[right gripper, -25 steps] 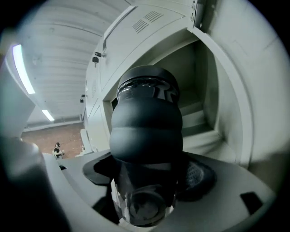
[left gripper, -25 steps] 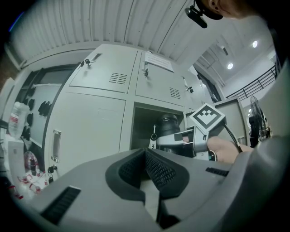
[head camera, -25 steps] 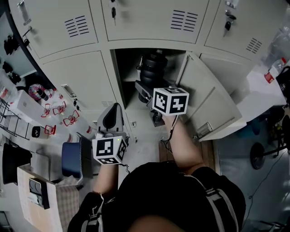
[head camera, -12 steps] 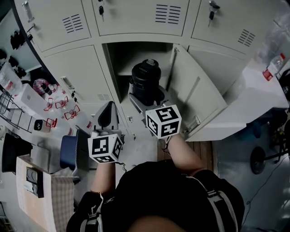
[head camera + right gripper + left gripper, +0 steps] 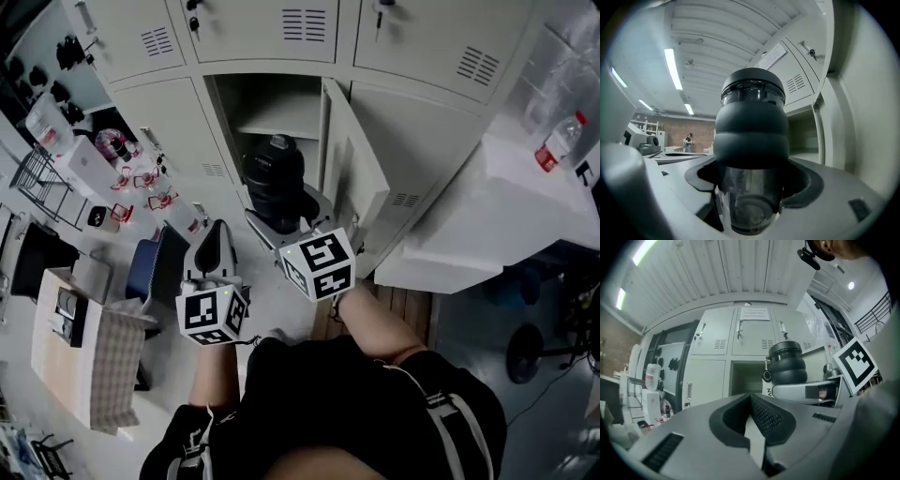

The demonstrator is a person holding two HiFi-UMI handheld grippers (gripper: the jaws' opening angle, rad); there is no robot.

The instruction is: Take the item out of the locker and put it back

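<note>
One bottle (image 5: 750, 136) sits apparently upright, lid up, in right tongs (image 5: 750, 197).

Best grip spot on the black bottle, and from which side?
Bottle: clear lower body, just under the bulging dark sleeve, level from the side. It stands upright; the bulge should stop it slipping down. The right tongs hold it there now.

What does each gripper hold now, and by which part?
The right gripper holds the dark bottle by its clear lower body, just below the black ribbed sleeve. The left gripper holds nothing; its fingers are together.
</note>
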